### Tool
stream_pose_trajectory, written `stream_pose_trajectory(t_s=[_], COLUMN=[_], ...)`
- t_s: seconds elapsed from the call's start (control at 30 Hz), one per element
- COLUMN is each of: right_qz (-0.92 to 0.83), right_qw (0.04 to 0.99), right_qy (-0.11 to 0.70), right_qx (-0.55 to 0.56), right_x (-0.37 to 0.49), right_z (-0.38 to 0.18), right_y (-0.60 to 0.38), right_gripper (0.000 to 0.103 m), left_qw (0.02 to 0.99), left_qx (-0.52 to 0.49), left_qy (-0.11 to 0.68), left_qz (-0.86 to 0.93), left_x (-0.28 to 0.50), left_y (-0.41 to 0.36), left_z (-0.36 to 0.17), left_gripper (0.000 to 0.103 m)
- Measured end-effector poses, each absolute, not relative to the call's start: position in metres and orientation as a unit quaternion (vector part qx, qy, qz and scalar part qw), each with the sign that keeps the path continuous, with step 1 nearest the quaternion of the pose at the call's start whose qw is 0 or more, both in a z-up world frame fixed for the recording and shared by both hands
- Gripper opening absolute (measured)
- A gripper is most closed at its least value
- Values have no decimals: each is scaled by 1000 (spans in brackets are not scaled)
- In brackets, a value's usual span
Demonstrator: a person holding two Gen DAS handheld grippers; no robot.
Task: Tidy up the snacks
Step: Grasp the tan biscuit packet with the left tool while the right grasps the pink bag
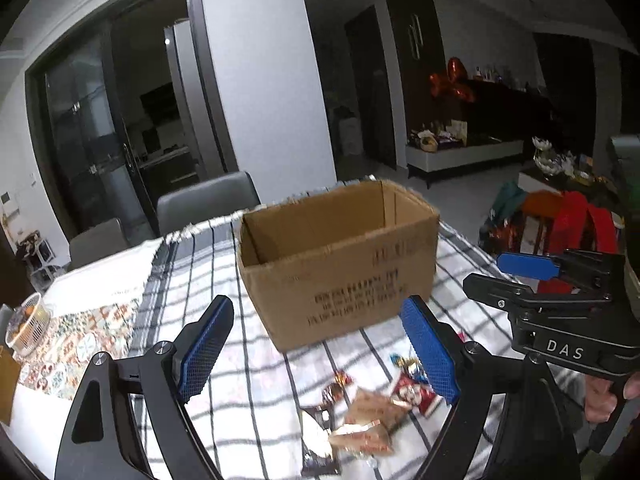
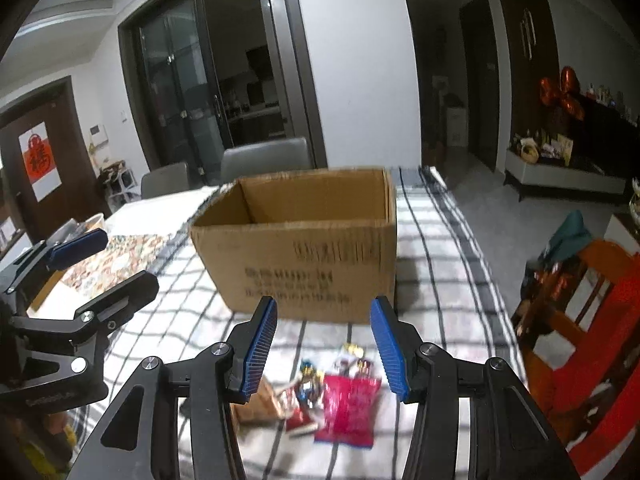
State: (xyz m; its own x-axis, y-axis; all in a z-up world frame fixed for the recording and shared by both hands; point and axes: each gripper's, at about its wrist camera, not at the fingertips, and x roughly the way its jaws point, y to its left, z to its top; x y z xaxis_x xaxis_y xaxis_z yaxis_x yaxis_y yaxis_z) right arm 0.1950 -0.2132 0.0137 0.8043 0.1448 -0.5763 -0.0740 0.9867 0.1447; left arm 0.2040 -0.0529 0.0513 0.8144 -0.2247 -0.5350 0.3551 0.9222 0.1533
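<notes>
An open, empty-looking cardboard box (image 1: 340,260) (image 2: 304,240) stands on the checked tablecloth (image 1: 224,264) (image 2: 436,240). In front of it lies a small heap of snacks: a red packet (image 2: 348,408) (image 1: 412,392), brown packets (image 1: 368,420) (image 2: 260,400), a dark packet (image 1: 316,440) and wrapped candies (image 2: 310,384). My left gripper (image 1: 318,350) (image 2: 100,270) hovers open above the heap's left side. My right gripper (image 2: 325,350) (image 1: 508,276) hangs open over the red packet. Neither holds anything.
Two grey chairs (image 1: 208,204) (image 2: 264,162) stand behind the table. A patterned runner (image 1: 80,344) and a white basket (image 1: 28,328) lie at the left. A red-orange chair (image 2: 592,320) with bags stands past the table's right edge.
</notes>
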Motion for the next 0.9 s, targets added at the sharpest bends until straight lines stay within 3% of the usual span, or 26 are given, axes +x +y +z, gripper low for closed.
stream_pose_trajectory(t_s=[0.4,0.9], right_qz=[52,43], right_qw=[920,893], right_qy=[383,445], right_qx=[58,59], right_x=[193,204], right_z=[-44,-92], right_y=[-208,-210], right_gripper=[50,50], left_qw=[903,874], left_qx=[108,110], left_qy=[374,429], left_qz=[-179,-201], left_x=[201,215], left_y=[-51,-56], left_z=[-18,-71], left_gripper=[86,84])
